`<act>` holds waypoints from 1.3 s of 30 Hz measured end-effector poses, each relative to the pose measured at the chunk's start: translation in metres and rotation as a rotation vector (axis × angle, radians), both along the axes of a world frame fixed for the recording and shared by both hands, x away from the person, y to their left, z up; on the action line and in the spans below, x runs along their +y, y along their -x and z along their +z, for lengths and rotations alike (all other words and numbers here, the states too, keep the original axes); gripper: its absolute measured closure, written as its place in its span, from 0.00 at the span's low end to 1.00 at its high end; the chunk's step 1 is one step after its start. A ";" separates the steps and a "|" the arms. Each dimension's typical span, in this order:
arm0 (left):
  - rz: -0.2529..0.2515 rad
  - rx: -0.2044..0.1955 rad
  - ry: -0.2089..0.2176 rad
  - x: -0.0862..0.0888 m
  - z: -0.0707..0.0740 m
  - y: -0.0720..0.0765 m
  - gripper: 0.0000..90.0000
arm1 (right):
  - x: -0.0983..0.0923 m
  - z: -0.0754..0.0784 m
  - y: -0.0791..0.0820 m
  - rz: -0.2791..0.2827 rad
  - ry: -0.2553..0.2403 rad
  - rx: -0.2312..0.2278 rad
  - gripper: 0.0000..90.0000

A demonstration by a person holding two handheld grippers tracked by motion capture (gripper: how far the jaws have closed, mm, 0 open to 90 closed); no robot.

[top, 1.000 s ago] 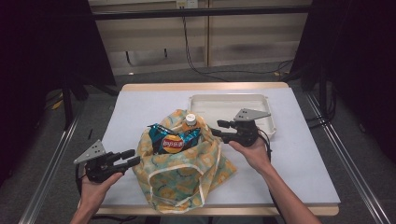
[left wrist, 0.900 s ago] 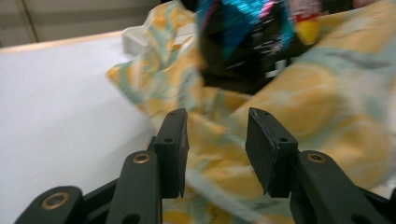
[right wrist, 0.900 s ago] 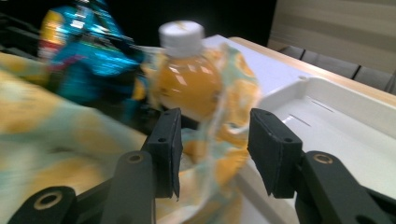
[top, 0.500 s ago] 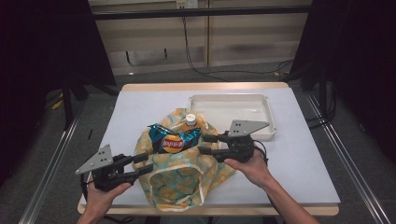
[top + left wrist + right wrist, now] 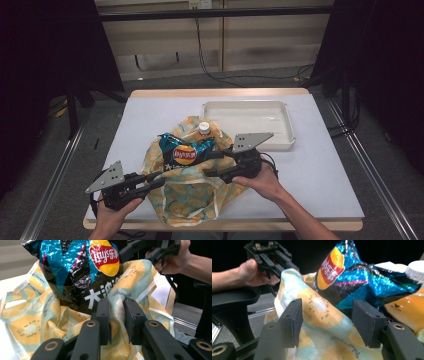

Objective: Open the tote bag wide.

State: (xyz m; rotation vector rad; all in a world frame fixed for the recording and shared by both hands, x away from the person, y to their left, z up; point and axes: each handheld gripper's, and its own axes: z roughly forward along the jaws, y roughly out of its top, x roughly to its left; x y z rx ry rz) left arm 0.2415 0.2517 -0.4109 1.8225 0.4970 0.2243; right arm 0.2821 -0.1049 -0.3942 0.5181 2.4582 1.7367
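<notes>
My left gripper (image 5: 150, 181), at the lower left of the high view, has just been closing; its jaws stand narrow and pinch a fold of the cloth bag (image 5: 32, 322), seen in the left gripper view. My right gripper (image 5: 209, 164), right of centre, has just been opening; its jaws stand wide with the bag's edge between them, pads apart from it. The bag lies at the table's (image 5: 150, 115) lower middle, the chip packet (image 5: 182, 151) and bottle (image 5: 203, 128) in it. A white tray (image 5: 287, 125) sits at the upper right.
</notes>
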 end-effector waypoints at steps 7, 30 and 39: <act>-0.005 -0.002 0.029 0.005 0.001 0.001 0.76 | 0.002 -0.005 0.000 0.021 0.053 -0.001 0.74; -0.041 -0.050 0.014 0.005 0.015 0.024 0.99 | -0.013 0.012 0.026 -0.024 0.007 -0.034 1.00; -0.043 -0.061 0.026 0.010 0.014 0.031 0.97 | -0.013 0.002 0.041 -0.011 0.008 -0.023 1.00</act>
